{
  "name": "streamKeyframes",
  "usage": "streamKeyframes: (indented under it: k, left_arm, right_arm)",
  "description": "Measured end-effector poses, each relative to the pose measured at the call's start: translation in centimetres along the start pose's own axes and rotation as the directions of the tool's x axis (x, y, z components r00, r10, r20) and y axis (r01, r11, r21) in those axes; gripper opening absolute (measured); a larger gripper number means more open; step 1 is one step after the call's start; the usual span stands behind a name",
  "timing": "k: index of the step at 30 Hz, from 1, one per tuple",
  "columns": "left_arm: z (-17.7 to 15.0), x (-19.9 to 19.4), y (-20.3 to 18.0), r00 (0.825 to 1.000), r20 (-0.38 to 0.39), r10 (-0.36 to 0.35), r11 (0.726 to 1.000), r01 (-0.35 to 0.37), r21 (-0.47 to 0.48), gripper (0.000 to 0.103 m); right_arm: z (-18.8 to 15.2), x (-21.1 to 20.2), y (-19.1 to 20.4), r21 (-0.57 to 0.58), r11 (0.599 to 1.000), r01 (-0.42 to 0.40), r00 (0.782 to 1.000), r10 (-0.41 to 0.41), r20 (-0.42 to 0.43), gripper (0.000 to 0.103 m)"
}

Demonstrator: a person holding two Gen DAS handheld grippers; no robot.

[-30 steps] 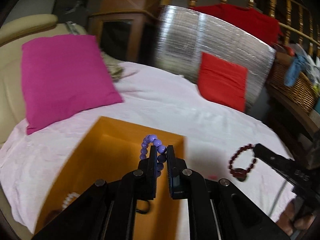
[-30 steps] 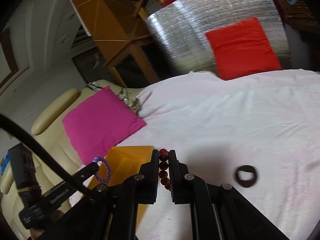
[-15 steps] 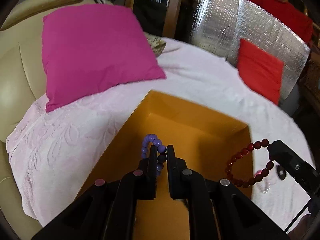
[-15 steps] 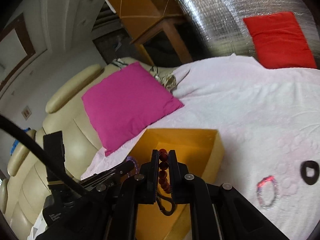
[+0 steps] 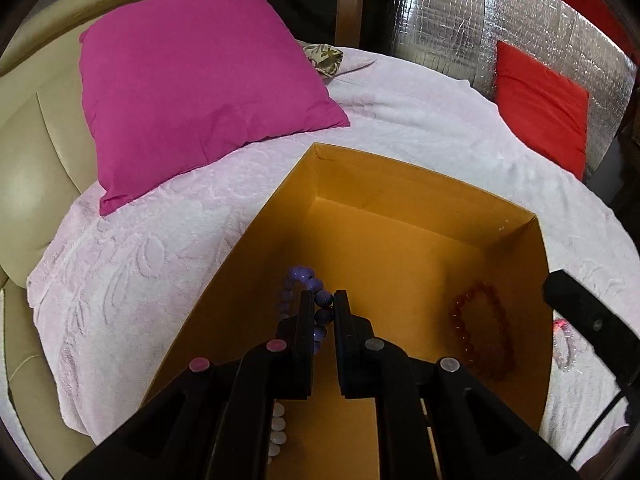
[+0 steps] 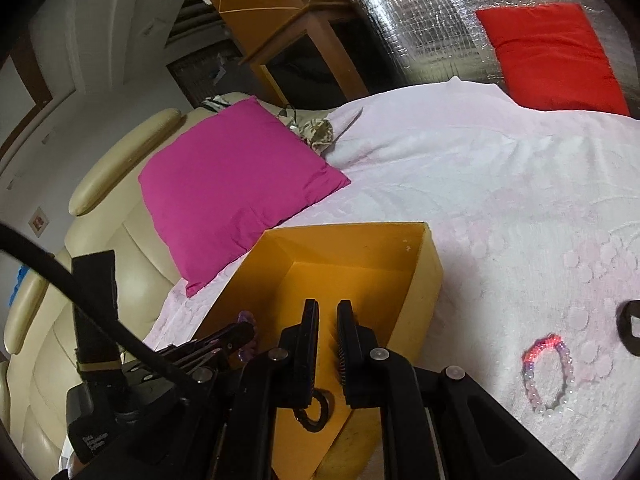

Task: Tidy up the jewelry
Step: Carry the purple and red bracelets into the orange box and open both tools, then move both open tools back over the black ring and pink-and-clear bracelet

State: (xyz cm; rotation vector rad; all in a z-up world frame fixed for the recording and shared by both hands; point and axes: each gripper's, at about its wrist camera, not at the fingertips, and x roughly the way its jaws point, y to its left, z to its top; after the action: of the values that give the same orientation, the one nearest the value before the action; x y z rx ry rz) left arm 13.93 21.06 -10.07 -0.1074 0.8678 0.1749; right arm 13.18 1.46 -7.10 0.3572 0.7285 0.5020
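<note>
Left gripper (image 5: pixel 323 305) pinches purple bracelet (image 5: pixel 306 304), loop upright over box (image 5: pixel 404 184); right gripper (image 6: pixel 328 312) parted, empty.

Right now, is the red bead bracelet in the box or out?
In. The red bead bracelet lies on the orange box floor, free of the right gripper.

Pink-covered bed (image 6: pixel 460 168): box (image 6: pixel 424 276), pillows (image 6: pixel 232 184).

Pink pillow (image 5: pixel 200 80) & red cushion (image 5: pixel 540 108) on bedspread (image 5: pixel 400 120).
</note>
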Motion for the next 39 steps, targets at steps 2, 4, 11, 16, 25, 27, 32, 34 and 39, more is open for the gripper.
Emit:
streamKeyframes:
  k: [2, 4, 11, 16, 25, 27, 32, 34, 39]
  left_arm:
    - [0.0, -0.1, -0.2, 1.000, 0.003, 0.015, 1.000, -0.015, 0.006, 0.009]
    - [-0.1, -0.2, -0.4, 0.999, 0.012, 0.038, 0.999, -0.038, 0.016, 0.014]
    - [0.1, -2.4, -2.4, 0.988, 0.111, 0.104, 0.992, -0.110, 0.054, 0.059]
    - [0.0, -4.7, -4.5, 0.976, 0.188, 0.110, 0.991, -0.123, 0.061, 0.072]
    - [-2.1, -9.2, -11.4, 0.954, 0.298, 0.021, 0.979, -0.081, 0.188, 0.079]
    - [-2.9, -9.9, -13.6, 0.951, 0.308, -0.016, 0.969, -0.060, 0.238, 0.079]
    - [-4.9, -11.3, -18.9, 0.950, 0.290, -0.117, 0.937, 0.009, 0.349, 0.079]
    - [-5.9, -11.4, -21.2, 0.955, 0.257, -0.150, 0.920, 0.039, 0.391, 0.079]
    - [-8.0, -11.3, -25.7, 0.961, 0.165, -0.221, 0.876, 0.122, 0.466, 0.079]
  right_arm:
    - [0.2, -0.2, -0.1, 0.005, 1.000, 0.003, 1.000, -0.003, 0.005, 0.012]
    - [0.4, -0.8, -0.3, 0.002, 1.000, 0.021, 0.999, -0.021, 0.026, 0.013]
    - [1.3, -3.4, -2.0, 0.032, 0.995, 0.090, 0.993, -0.092, 0.069, 0.033]
    - [1.5, -6.4, -3.4, 0.028, 0.979, 0.200, 0.973, -0.202, 0.114, 0.058]
    - [0.9, -13.0, -8.2, 0.067, 0.905, 0.420, 0.902, -0.424, 0.077, 0.072]
    - [0.5, -14.5, -9.8, 0.077, 0.885, 0.460, 0.885, -0.464, 0.049, 0.074]
    - [-1.6, -18.5, -14.3, 0.109, 0.801, 0.589, 0.807, -0.588, -0.043, 0.075]
    - [-2.6, -20.1, -15.8, 0.116, 0.773, 0.623, 0.782, -0.619, -0.075, 0.075]
    - [-4.6, -23.5, -18.5, 0.144, 0.730, 0.668, 0.744, -0.659, -0.111, 0.075]
